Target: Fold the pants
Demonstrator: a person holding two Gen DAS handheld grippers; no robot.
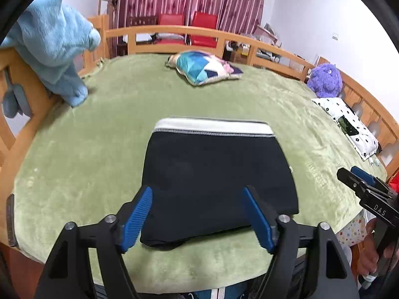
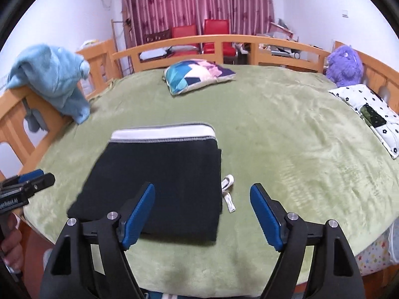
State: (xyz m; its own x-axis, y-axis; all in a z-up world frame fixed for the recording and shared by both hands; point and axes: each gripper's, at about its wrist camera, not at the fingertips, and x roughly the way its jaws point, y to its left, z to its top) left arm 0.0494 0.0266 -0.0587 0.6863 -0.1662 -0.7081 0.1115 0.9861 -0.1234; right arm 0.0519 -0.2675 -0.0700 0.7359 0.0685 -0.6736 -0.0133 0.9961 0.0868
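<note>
1. We see the pants [image 1: 217, 182] folded into a compact dark rectangle on the bed [image 1: 87, 149], near its front edge, white waistband on the far side.
2. A white drawstring [image 2: 228, 191] pokes out at their right edge.
3. The pants lie straight ahead of our left gripper [image 1: 198, 218], whose spread fingers frame the near edge from above without touching; the right gripper [image 2: 202, 218] sits over the near right corner, so the left is better centred.
4. Both grippers are wide open and hold nothing.
5. We judge the fold nearly done; only tucking the drawstring may remain.
6. Beyond lie a pillow [image 1: 204, 67], a blue towel [image 1: 54, 42] and a purple plush [image 1: 324, 77].
</note>
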